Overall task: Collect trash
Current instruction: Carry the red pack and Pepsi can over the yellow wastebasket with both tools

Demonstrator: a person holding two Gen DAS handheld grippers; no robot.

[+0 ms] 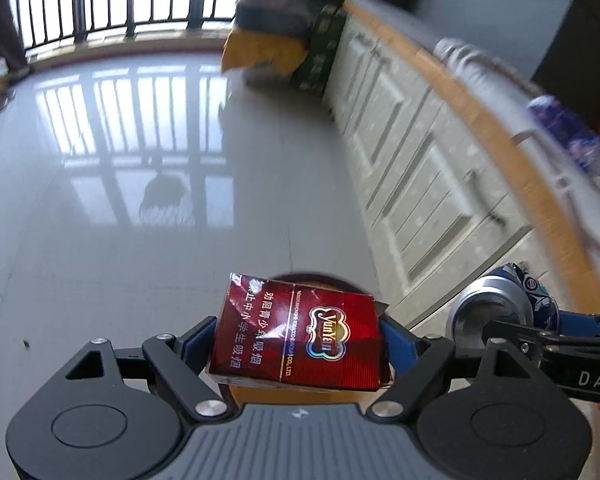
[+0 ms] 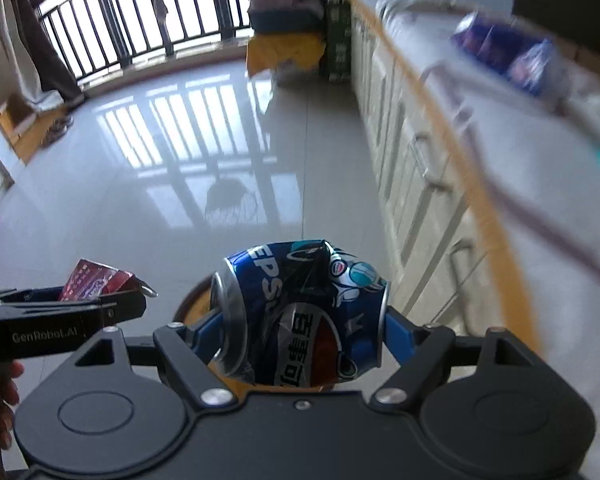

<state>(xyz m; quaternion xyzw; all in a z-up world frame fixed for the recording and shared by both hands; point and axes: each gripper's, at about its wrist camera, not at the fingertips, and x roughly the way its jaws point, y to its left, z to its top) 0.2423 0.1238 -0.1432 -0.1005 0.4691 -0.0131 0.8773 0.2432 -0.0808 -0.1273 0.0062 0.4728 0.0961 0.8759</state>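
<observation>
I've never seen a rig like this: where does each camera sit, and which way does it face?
Left wrist: on the left gripper, looking down past its held crumpled red cigarette pack at a glossy tiled floor.
Right wrist: on the right gripper, holding a crushed blue Pepsi can; fingers show.
Shared: each sees the other gripper, cabinets, railing.

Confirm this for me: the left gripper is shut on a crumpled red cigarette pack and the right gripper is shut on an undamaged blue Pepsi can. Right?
One detail is off. The blue Pepsi can in the right gripper is crushed and dented, not undamaged, as the right wrist view shows. The left gripper does clamp the crumpled red cigarette pack.
</observation>
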